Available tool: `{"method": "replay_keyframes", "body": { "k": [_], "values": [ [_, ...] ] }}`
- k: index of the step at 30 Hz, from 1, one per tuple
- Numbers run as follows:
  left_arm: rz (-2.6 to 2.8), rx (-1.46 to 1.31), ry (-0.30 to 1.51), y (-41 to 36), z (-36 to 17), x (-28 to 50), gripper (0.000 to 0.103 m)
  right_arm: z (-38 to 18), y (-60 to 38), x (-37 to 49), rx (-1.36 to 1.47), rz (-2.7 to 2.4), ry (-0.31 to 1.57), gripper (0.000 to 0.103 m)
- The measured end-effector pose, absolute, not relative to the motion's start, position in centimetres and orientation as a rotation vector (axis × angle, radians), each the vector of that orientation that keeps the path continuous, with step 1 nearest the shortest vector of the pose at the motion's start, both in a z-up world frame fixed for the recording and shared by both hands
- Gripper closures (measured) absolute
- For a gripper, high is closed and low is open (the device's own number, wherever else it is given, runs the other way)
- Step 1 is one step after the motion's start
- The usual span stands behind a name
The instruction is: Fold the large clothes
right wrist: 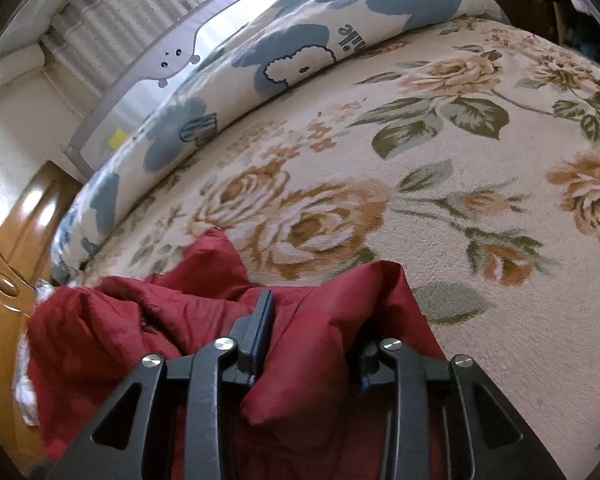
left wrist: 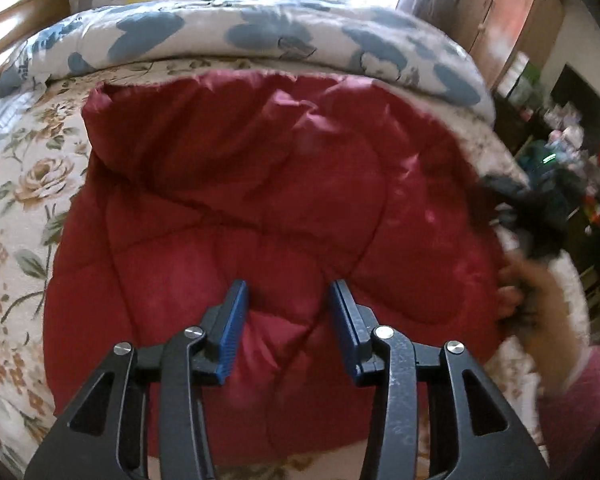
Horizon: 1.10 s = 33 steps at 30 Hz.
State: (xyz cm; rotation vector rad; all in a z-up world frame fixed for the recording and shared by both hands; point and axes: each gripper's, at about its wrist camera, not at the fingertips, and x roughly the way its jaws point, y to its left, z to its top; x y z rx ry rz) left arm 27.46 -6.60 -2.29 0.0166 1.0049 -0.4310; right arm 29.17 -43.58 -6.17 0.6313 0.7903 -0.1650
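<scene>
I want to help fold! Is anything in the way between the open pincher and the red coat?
Nothing visible. The left gripper hangs open right over the red quilted coat, with only air between. The right gripper already pinches a fold of it.

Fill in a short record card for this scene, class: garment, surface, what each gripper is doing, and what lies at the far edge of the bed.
garment: red quilted jacket, puffy, spread on the bed
surface: floral bedspread, cream with tan roses and green leaves
left gripper: open, fingers apart over the jacket, holding nothing
right gripper: shut on a bunched fold of the jacket
far edge: blue-and-white duvet, rolled along the bed
background: grey bed rail
</scene>
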Motion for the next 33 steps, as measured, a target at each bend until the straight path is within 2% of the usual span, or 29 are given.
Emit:
{"method": "replay_keyframes", "body": {
  "k": [4,8,12,18,21,26,33],
  "values": [
    [-0.399,-0.001,1.025,-6.4,-3.7,29.1,0.061,-3.4,-43.6,27.2,0.633,-0.118,0.76,0.051],
    [-0.372,0.014,1.008,-6.7,-4.2,29.9,0.061,-0.6,-42.1,24.4,0.561,-0.081,0.72,0.033],
    [-0.349,0.039,0.993,-7.1,-4.9,30.1,0.061,-0.4,-38.0,23.4,0.413,0.017,0.788,0.031],
    [-0.318,0.061,0.993,-7.1,-5.2,31.1,0.061,-4.2,-32.0,25.6,0.142,0.091,0.939,0.032],
    [-0.294,0.067,1.006,-6.9,-5.6,32.1,0.06,-6.1,-33.4,27.6,0.195,0.066,0.953,0.024],
    [-0.254,0.044,1.041,-6.3,-6.7,34.3,0.06,-7.7,-36.6,29.6,0.315,0.002,0.953,0.024],
    [-0.231,-0.019,1.093,-5.8,-8.1,36.4,0.06,-8.4,-36.7,29.9,0.322,-0.012,0.949,0.023]
  ]
}}
